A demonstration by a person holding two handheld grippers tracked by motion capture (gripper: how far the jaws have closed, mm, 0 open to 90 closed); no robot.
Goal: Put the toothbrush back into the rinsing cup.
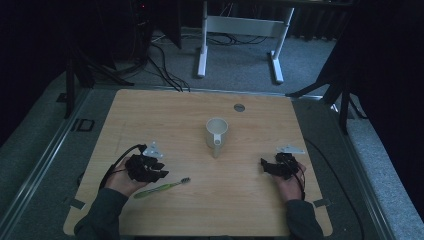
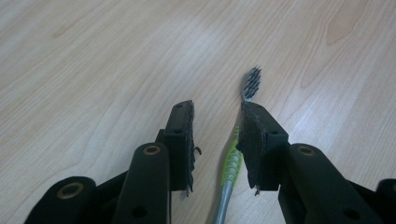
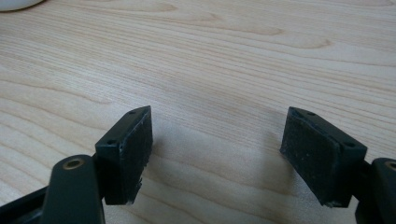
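A green and grey toothbrush (image 1: 162, 188) lies flat on the wooden table (image 1: 150, 110), near the front left, with its bristled head pointing right. My left gripper (image 1: 161, 170) is low over its handle. In the left gripper view the handle (image 2: 231, 161) runs between the two jaws of the left gripper (image 2: 217, 112). It sits close against the right-hand pad (image 2: 252, 140), with a gap to the other pad, and the bristles (image 2: 252, 84) stick out past the tips. A white mug (image 1: 216, 131) stands upright mid-table. My right gripper (image 1: 265, 165) rests at the front right, and in its own view its jaws (image 3: 219, 121) stand wide with bare wood between them.
A small grey disc (image 1: 239, 107) is set into the table behind the mug. The mug's white rim (image 3: 14, 3) shows at the top left of the right gripper view. Beyond the far edge are a white desk frame (image 1: 202, 50) and cables on the floor.
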